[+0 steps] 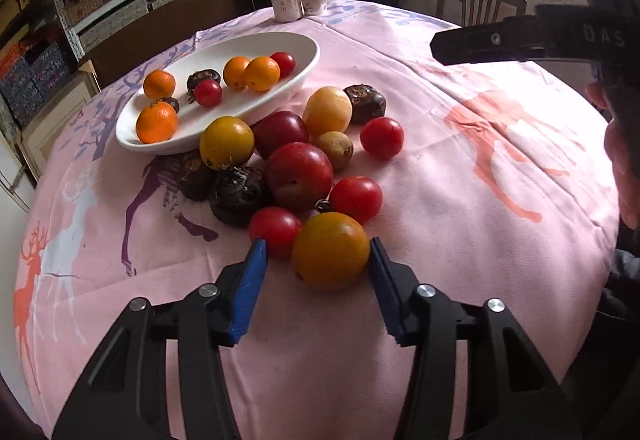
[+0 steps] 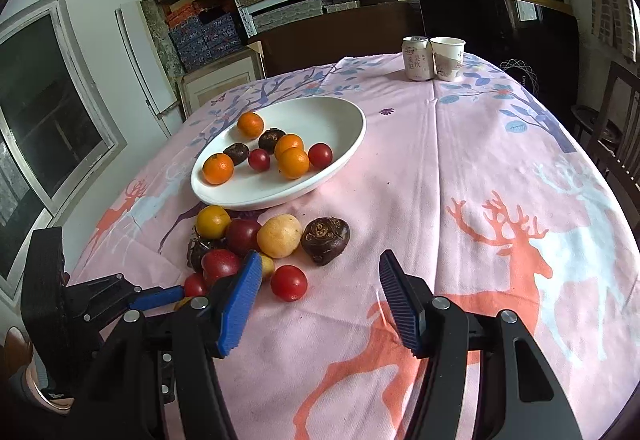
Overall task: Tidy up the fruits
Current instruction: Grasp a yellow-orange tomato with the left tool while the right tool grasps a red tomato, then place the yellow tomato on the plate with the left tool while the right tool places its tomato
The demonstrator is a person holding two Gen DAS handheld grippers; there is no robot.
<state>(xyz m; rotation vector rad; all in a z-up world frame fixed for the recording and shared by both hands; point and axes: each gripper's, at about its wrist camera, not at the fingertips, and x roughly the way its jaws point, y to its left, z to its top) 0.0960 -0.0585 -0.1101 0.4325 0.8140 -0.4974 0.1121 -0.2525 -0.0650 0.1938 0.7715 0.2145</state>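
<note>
Straddling a round yellow-orange fruit [image 1: 330, 250] with its blue pads [image 1: 250, 290] spread, the right pad touching or nearly so, the left gripper [image 1: 318, 272] sits at the near end of a loose fruit pile [image 1: 296, 163]; the right gripper [image 2: 320, 300], fingers apart, holds nothing over the pink deer-print tablecloth [image 2: 460, 199]. Farther left, the white oval ceramic dish [image 2: 344, 111] holds four orange mandarins [image 2: 293, 162], two red cherry tomatoes [image 2: 320, 155] and two dark brown water chestnuts [image 2: 271, 140], while one drinks can [image 2: 416, 57] and one paper cup [image 2: 448, 57] stand at the far edge.

Loose fruits [image 1: 298, 175] lie clustered beside the white oval bowl [image 1: 304, 77] (itself holding several more).
</note>
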